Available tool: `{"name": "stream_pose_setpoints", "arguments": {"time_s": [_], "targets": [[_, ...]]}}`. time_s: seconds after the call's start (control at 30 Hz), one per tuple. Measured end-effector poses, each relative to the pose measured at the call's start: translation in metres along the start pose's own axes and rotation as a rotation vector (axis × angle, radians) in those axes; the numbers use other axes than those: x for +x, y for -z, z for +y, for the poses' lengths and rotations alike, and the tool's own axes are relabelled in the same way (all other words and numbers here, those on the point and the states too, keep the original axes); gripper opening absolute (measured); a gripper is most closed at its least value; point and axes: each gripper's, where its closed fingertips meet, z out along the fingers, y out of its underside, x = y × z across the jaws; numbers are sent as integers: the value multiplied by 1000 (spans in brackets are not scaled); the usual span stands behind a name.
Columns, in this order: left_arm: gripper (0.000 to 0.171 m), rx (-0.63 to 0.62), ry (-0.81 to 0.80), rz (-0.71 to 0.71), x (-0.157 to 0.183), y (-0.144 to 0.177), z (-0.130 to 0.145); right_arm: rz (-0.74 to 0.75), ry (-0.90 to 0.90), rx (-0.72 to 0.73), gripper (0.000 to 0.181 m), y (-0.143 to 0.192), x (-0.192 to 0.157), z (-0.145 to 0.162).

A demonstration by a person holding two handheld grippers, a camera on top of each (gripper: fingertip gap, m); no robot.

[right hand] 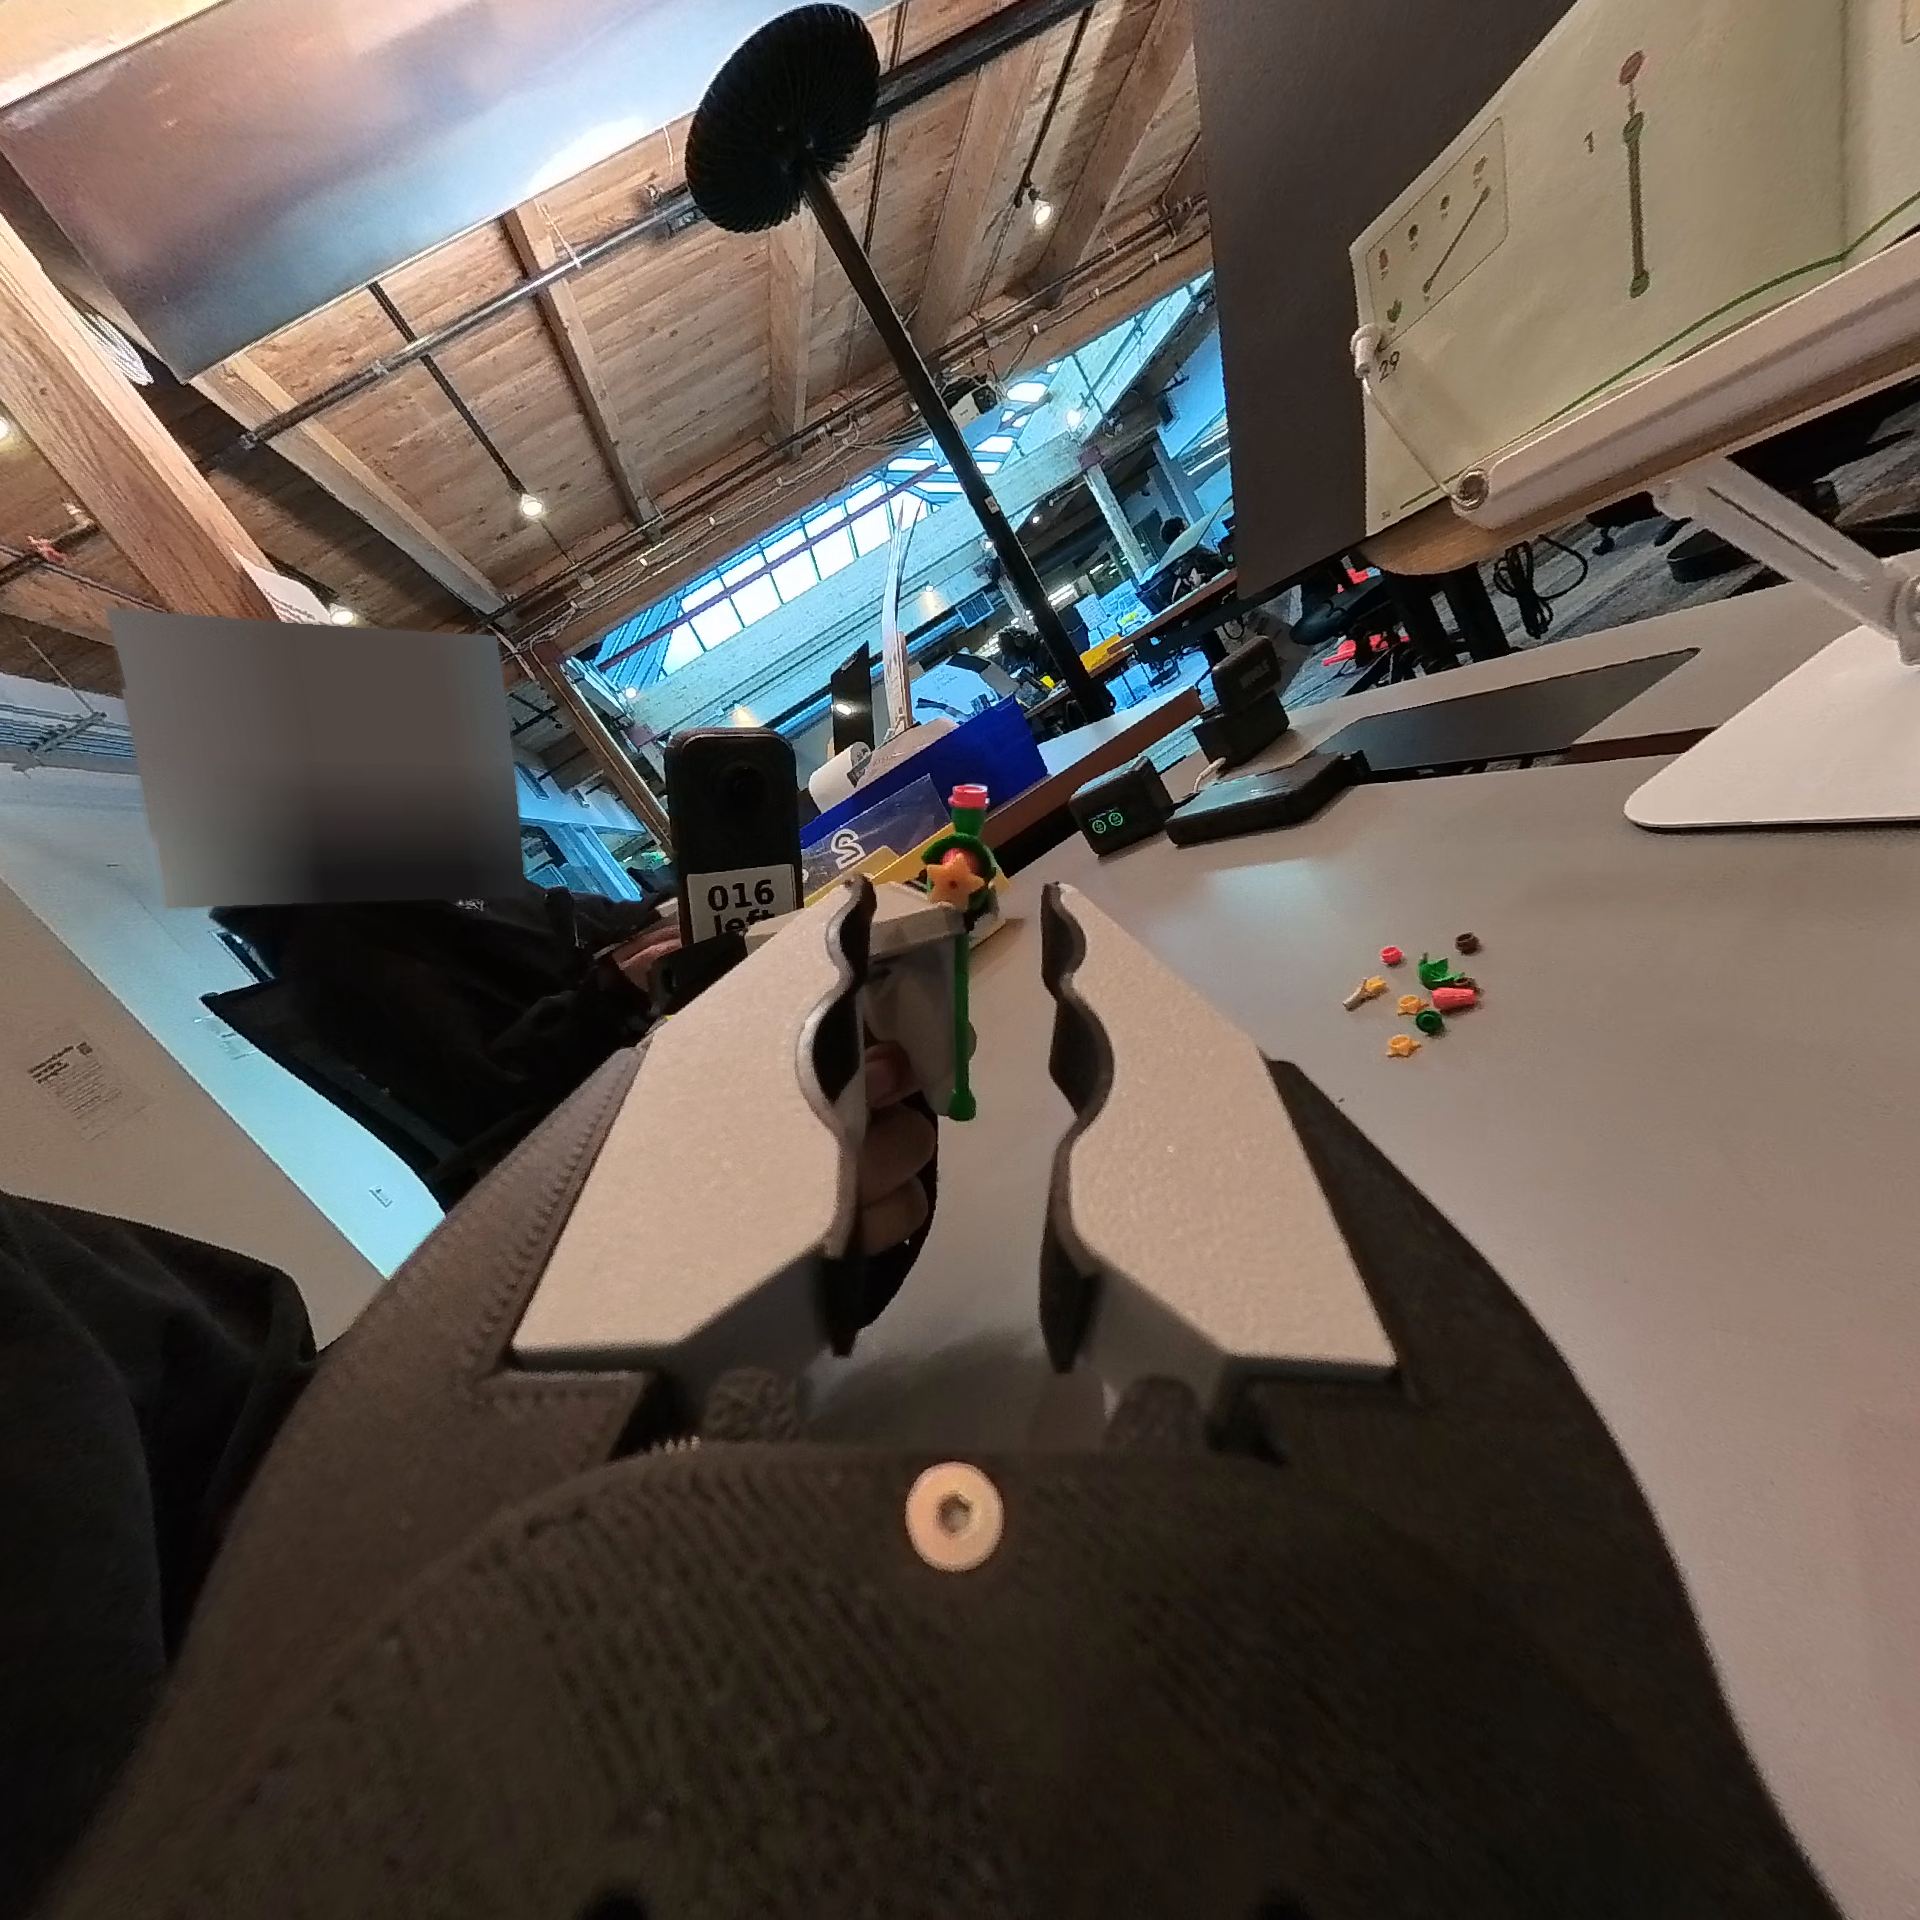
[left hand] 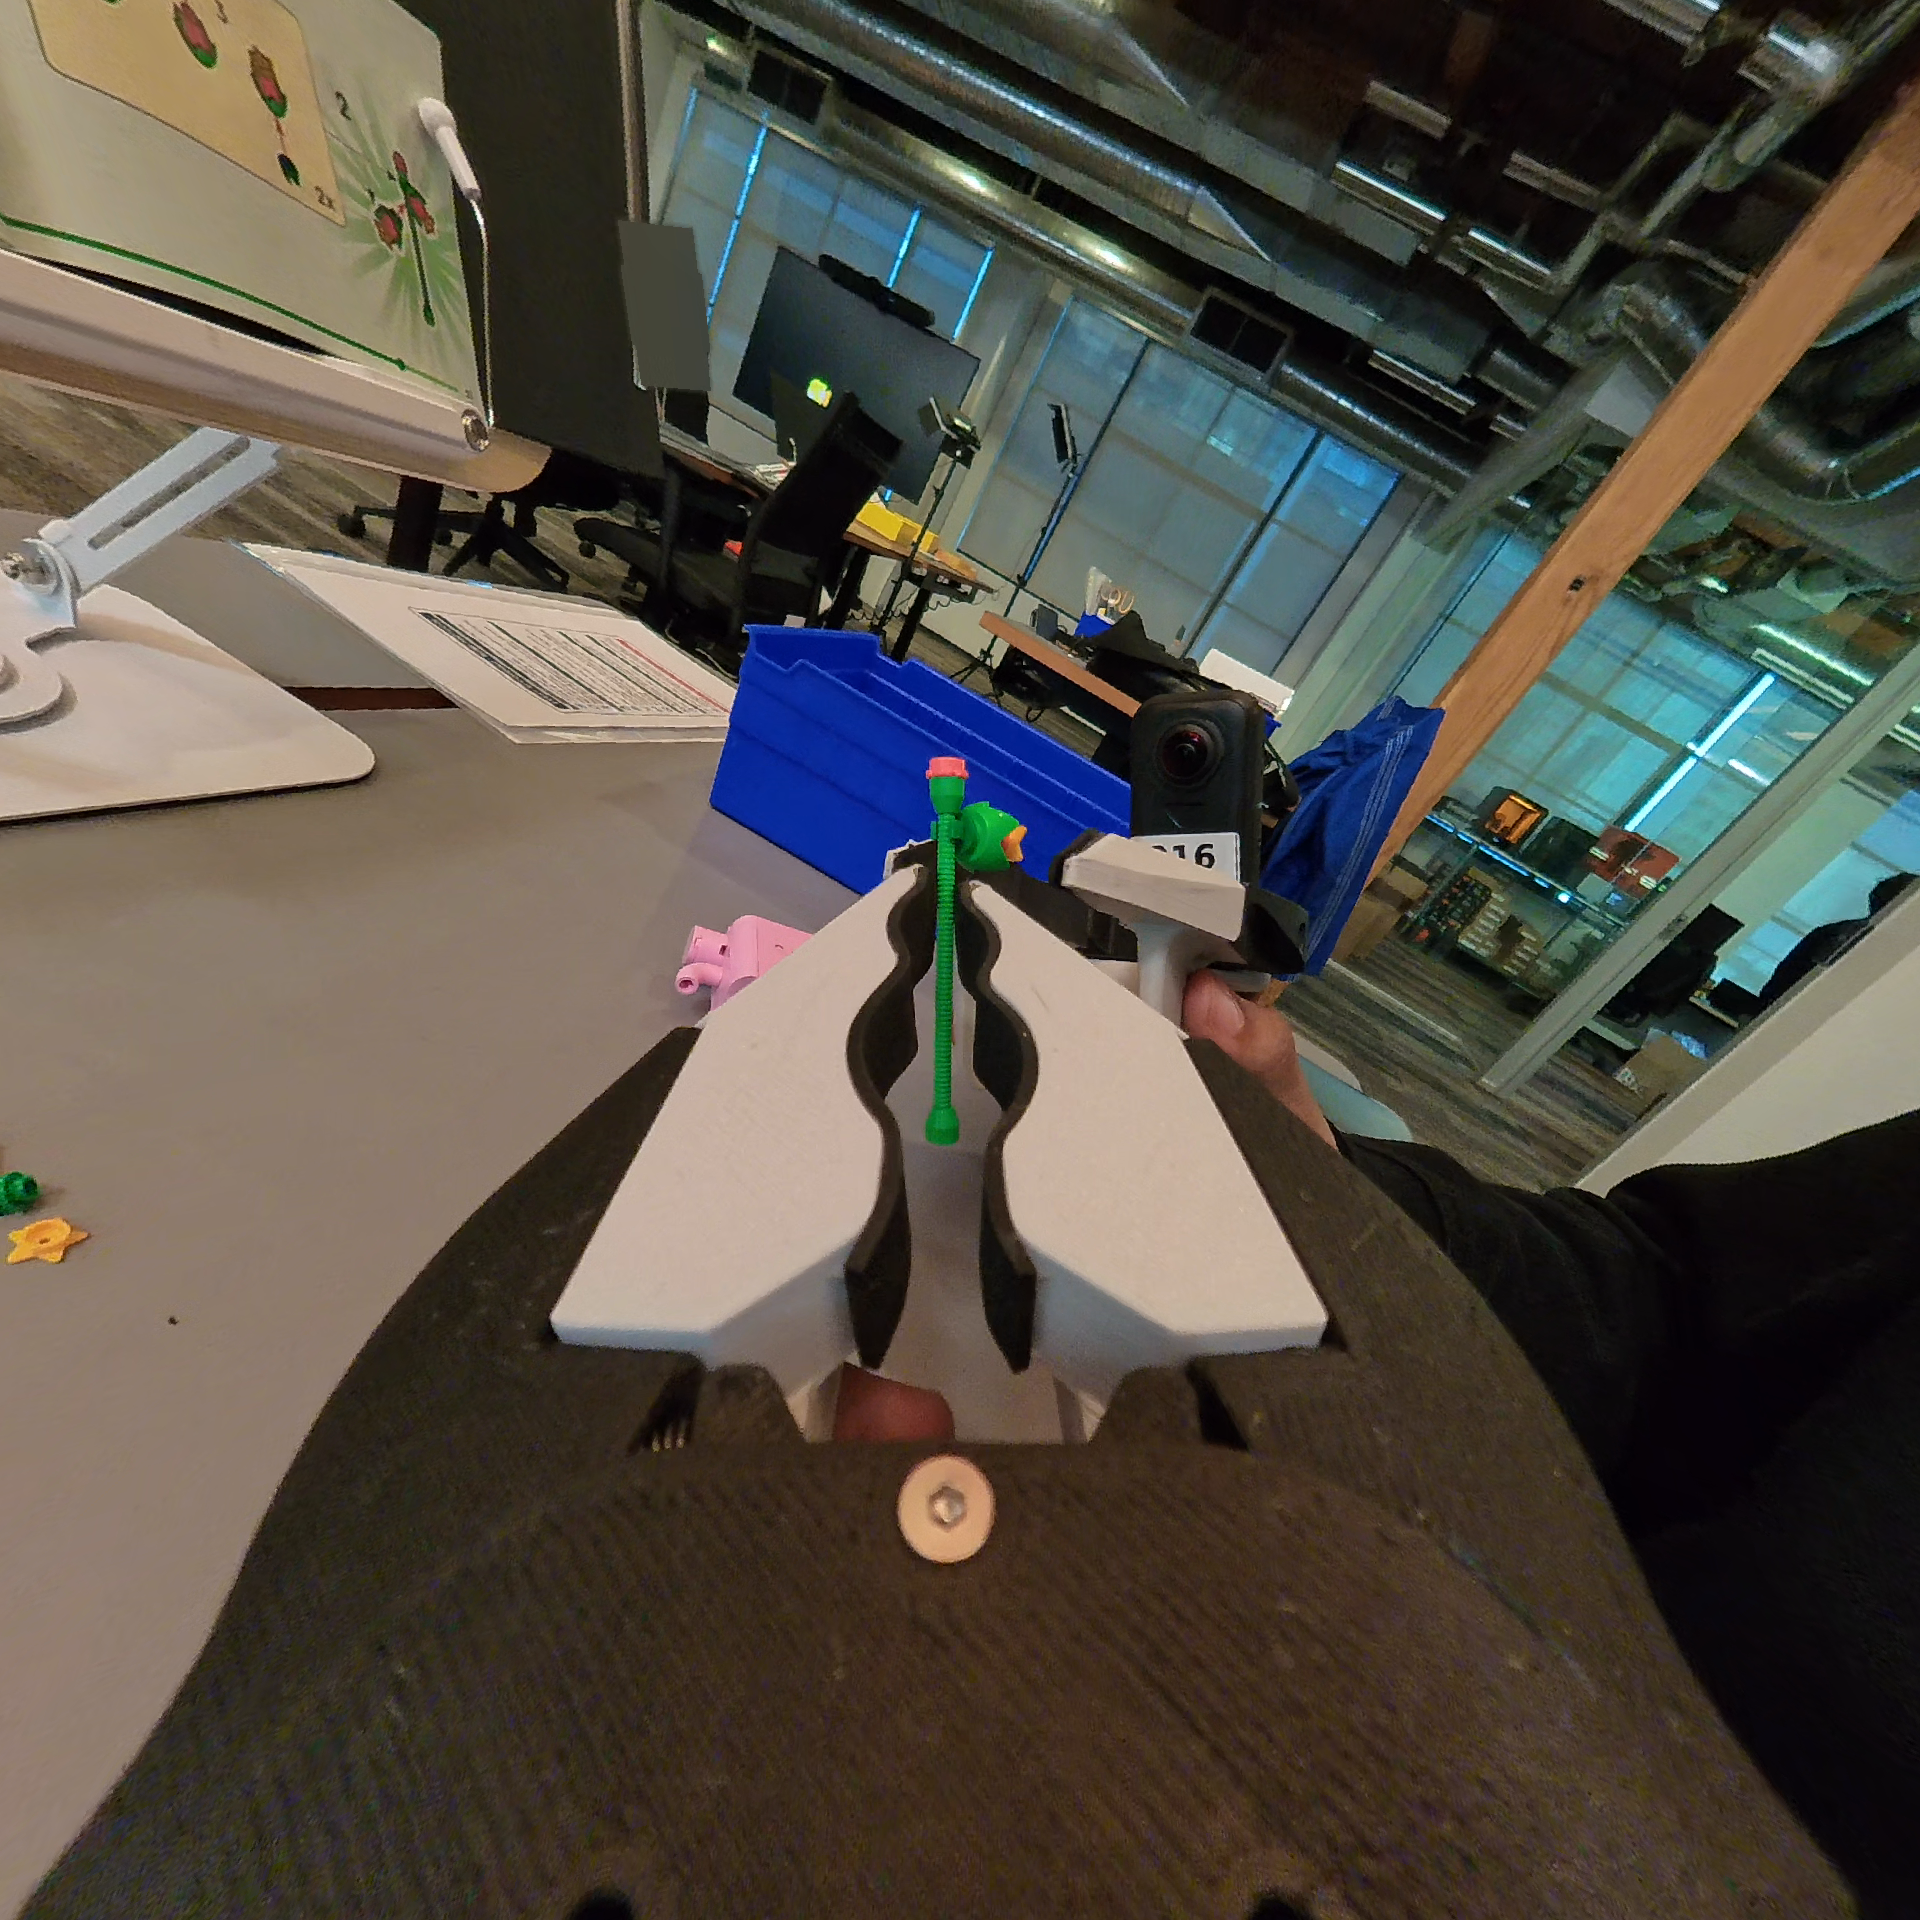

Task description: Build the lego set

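Already partly built, judging from both wrist views.
Landmark: the green stem [left hand: 944, 997], held up off the counter [left hand: 312, 1039].
Left claw: the left claw [left hand: 943, 883] pinches the stem near its upper end, the rest of the stem hanging down between the fingers.
Done on the stem: a pink cap [left hand: 947, 769] sits on top, and just below it a green bud with an orange flower [right hand: 954, 878] is on the side.
Right claw: the right claw [right hand: 951, 899] is spread and holds nothing; the stem stands in the gap, touching neither finger.
Left to do: loose pieces [right hand: 1423, 992] lie on the counter well right of the stem, so more blooms probably remain.
Guide: the instruction sheet [right hand: 1621, 260] stands above and right of the stem.
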Motion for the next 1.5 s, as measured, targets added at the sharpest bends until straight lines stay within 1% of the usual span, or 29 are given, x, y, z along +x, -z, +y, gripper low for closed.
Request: {"name": "stream_pose_setpoints", "arguments": {"time_s": [0.23, 0.33, 0.47, 0.63, 0.73, 0.83, 0.87, 0.97, 1.03, 1.1, 1.23, 1.37, 1.5], "targets": [[0, -6, -2, 4, 1, -1, 1, 5, 7, 10, 29, 1, 0, -2], [0, -9, 0, 9, 1, -1, 2, 18, 20, 22, 24, 2, 1, -5], [0, -12, 2, 13, 1, -1, 2, 16, 37, 21, 12, 4, 0, -6], [1, -26, 6, 29, 4, -3, 4, 23, 55, 23, 12, 5, 0, -7], [12, -49, 0, 34, 5, -4, 7, 22, 59, 28, 11, 7, 0, -9], [32, -80, -39, 22, 3, -2, 9, 26, 62, 33, 11, 10, 1, -12], [39, -80, -58, 14, 2, 0, 7, 27, 63, 33, 11, 10, 2, -12], [44, -36, -103, -51, -8, 13, -9, 52, 67, 10, 11, 12, 7, -9], [44, 10, -118, -112, -18, 24, -22, 63, 78, -38, 11, 11, 8, -3], [44, 65, -121, -186, -31, 38, -35, 84, 129, -125, 11, 8, 9, 10], [41, 147, -109, -290, -49, 62, -54, 156, 328, -343, 12, 1, 12, 42], [40, 185, -98, -326, -56, 74, -62, 161, 450, -495, 12, -8, 6, 73], [39, 182, -106, -343, -59, 75, -63, 162, 532, -611, 12, -12, 4, 99]]}}
